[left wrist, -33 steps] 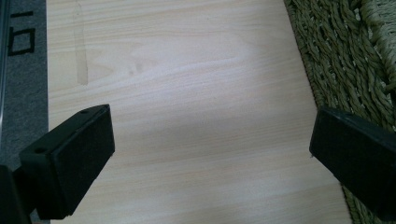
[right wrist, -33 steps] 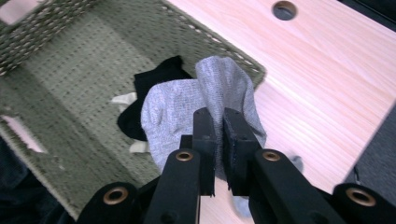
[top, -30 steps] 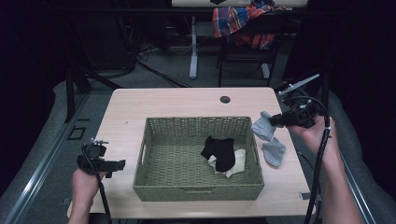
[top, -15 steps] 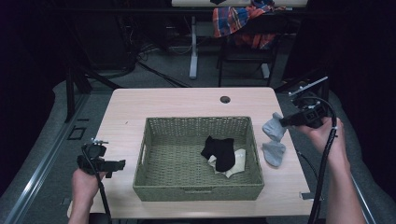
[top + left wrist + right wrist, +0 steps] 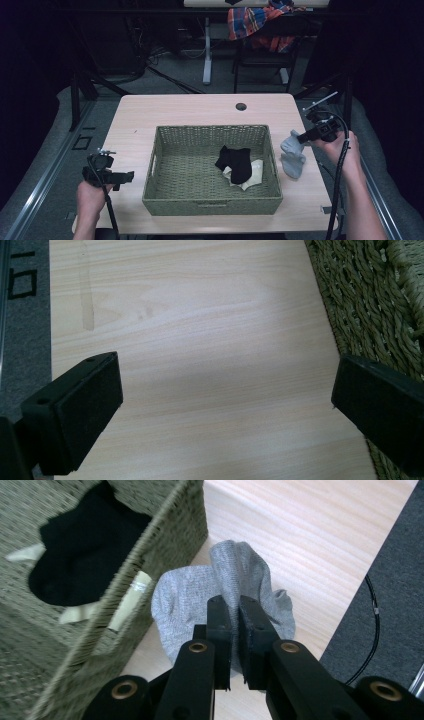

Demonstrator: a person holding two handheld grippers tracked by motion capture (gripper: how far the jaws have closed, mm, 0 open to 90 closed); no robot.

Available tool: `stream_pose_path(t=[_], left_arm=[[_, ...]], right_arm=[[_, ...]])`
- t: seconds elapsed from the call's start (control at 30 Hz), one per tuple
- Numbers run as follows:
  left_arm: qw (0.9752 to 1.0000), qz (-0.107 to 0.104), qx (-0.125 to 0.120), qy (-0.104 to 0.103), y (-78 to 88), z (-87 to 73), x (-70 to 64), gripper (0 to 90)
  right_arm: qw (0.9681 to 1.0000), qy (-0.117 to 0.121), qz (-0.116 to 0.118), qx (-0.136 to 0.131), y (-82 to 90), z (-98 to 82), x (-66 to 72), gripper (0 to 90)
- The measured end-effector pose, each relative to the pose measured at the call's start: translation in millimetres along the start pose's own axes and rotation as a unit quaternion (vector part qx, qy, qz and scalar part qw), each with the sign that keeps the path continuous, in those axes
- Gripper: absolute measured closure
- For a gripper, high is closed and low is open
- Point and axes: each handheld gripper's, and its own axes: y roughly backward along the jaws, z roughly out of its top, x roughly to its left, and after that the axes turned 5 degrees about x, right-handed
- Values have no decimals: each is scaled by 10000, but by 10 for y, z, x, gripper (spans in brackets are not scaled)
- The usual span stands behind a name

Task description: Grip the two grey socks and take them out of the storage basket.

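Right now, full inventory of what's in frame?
basket: 1, olive wicker, table centre
black sock: 1, in basket, lying on the cream sock
cream sock: 1, in basket, partly covered
grey sock: 1, on table right of basket, one end pinched up
table: 1, light wood, dark round hole near far edge
plaid cloth: 1, red-blue, on chair behind table
left gripper: black, open, at table's left edge
right gripper: black, shut on grey sock
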Motion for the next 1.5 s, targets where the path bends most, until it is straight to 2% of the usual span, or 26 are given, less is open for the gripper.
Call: stream_pose_path(t=[0.13, 0.17, 0.2, 0.23, 0.3, 0.37, 0.4, 0.43, 0.5, 0.53, 0.57, 0.67, 0.73, 0.8, 0.87, 0.93, 1.03, 1.1, 1.13, 1.23, 1.27, 1.3, 1.33, 1.4, 1.47, 1.5], left_arm=[[10000, 7, -9, 0, -2, -1, -1, 2], [10000, -1, 0, -2, 1, 0, 0, 2], [10000, 1, 0, -2, 1, -1, 1, 3], [10000, -2, 3, -2, 1, -1, 2, 3], [10000, 0, 2, -3, 1, -1, 0, 2], [10000, 2, -8, -1, -1, -1, -3, 3], [10000, -3, 5, -2, 1, -1, 0, 2], [10000, -3, 5, -2, 1, -1, 0, 3], [10000, 9, -6, 1, -2, -1, -1, 2], [10000, 7, -7, 0, -1, -1, -4, 2], [10000, 6, -9, -1, -1, -1, -3, 2], [10000, 6, 4, -1, 0, -1, 1, 3], [10000, 13, -4, 0, -2, 0, -3, 2], [10000, 12, 7, -3, -1, 1, -6, 2], [10000, 10, -7, -10, 1, -3, -6, 3], [10000, 17, -10, -9, 2, -4, -3, 2], [10000, 19, -13, -9, 2, -3, -3, 3], [10000, 17, -13, -10, 1, -2, -4, 3], [10000, 20, -14, -11, 2, -3, -4, 3], [10000, 27, -8, -3, 5, -3, 3, 3], [10000, 25, -11, -1, 5, -3, 2, 2], [10000, 25, -11, -1, 5, -3, 2, 2], [10000, 14, -12, -9, 8, -2, 0, 2], [10000, 27, -24, -3, 8, -4, 2, 2], [10000, 35, -28, 5, 10, -4, 4, 2], [10000, 32, -30, 10, 10, -4, 6, 2]], right_arm=[[9997, 6, 0, 261, -266, 16, -34, 849], [9997, 6, 0, 261, -266, 16, -34, 849], [9992, 28, -37, 394, -376, 22, -39, 849], [9992, 28, -37, 394, -376, 22, -39, 849], [9987, 52, -31, 505, -510, 31, -30, 849], [9989, -7, -20, 458, -568, 24, -26, 849], [9981, 13, -19, 617, -655, 27, -48, 848], [9978, 32, -27, 668, -697, 24, -59, 848], [9971, 42, -24, 756, -801, 16, -67, 844], [9975, -25, 63, 704, -860, 4, -69, 843], [9969, -12, 2, 782, -893, 3, -77, 842], [9969, -54, 55, 779, -945, -6, -93, 839], [9962, -27, 106, 870, -985, -5, -117, 828], [9961, -13, 122, 871, -1007, -7, -115, 823], [9965, -95, 111, 819, -1080, -21, -117, 808], [9961, -95, 173, 859, -1084, -20, -127, 804], [9958, -98, 171, 891, -1104, -25, -141, 754], [9964, -152, 155, 815, -1107, -30, -136, 725], [9963, -165, 136, 827, -1070, -27, -139, 625], [9975, -128, 106, 691, -945, -23, -159, 525], [9978, -180, 93, 636, -897, -27, -149, 485], [9978, -180, 93, 636, -897, -27, -149, 485], [9987, -192, 89, 468, -804, -41, -141, 426], [9989, -216, 139, 400, -715, -57, -135, 356], [9990, -244, 158, 337, -686, -63, -129, 343], [9993, -238, 203, 205, -586, -75, -124, 227]])
